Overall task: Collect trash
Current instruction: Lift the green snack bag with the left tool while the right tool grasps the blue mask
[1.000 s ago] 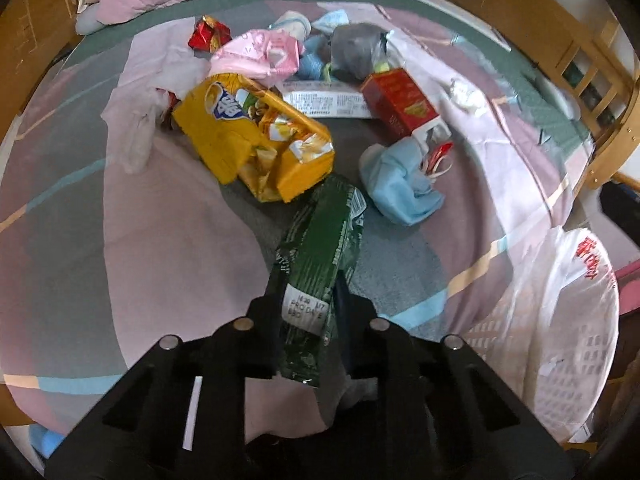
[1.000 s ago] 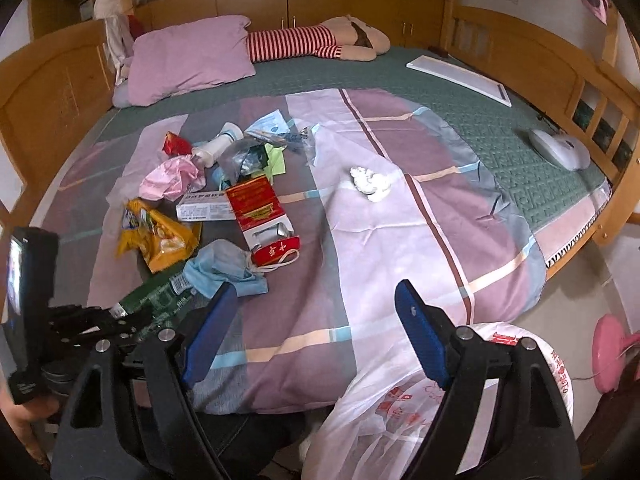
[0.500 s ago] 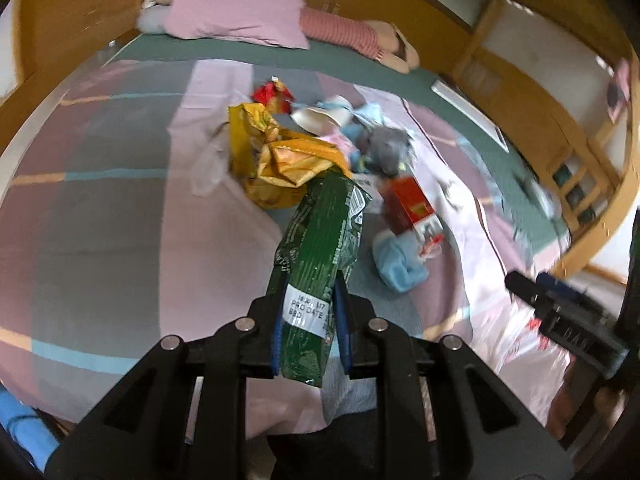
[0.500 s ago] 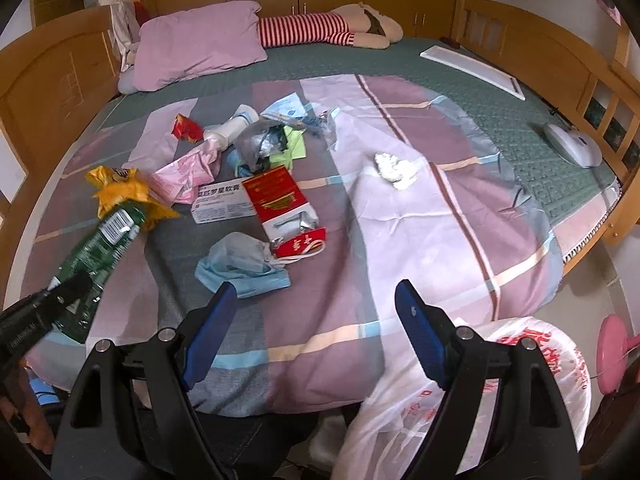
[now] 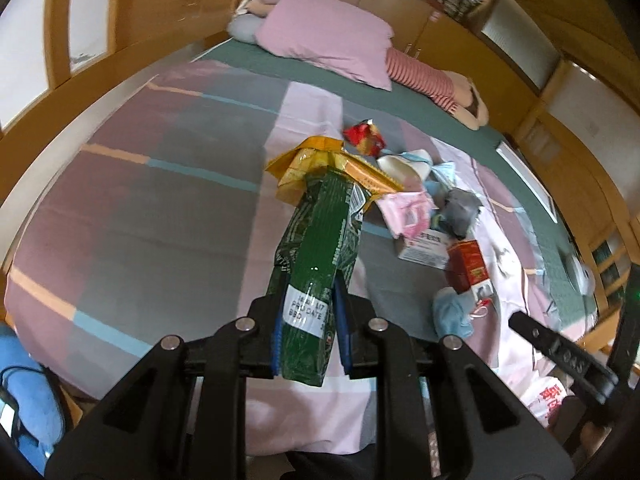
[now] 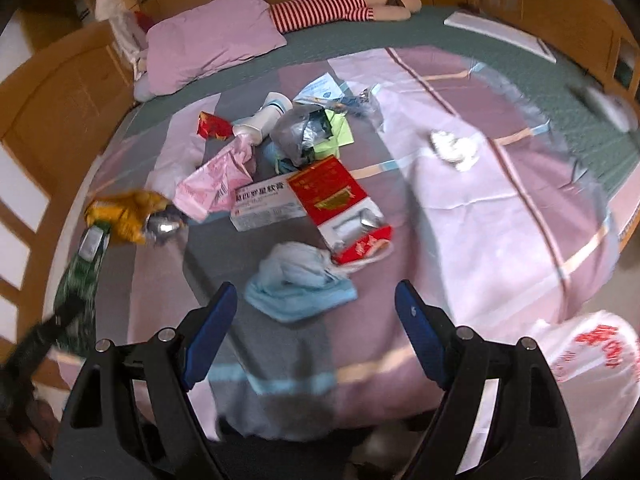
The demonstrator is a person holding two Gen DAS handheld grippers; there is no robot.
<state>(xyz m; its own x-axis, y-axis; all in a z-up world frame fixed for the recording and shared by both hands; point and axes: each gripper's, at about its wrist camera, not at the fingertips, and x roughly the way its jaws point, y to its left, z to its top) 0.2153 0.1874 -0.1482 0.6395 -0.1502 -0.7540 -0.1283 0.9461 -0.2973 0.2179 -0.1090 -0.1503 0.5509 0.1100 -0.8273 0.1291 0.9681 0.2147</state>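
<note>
My left gripper is shut on a green snack wrapper and holds it up above the bed; a yellow chip bag hangs at the wrapper's far end. Both show at the left of the right wrist view, the wrapper and the yellow bag. My right gripper is open and empty above the bed's near edge, just short of a crumpled blue mask. A white plastic trash bag sits low at the right.
More trash lies mid-bed: a red carton, a white medicine box, a pink bag, a grey foil bag, a red wrapper, a white bottle, crumpled tissue. A pink pillow and wooden bed frame border it.
My left gripper has lifted the green wrapper off the bed and swung left, and the yellow bag rose with it. My right gripper moved forward toward the blue mask, still open.
</note>
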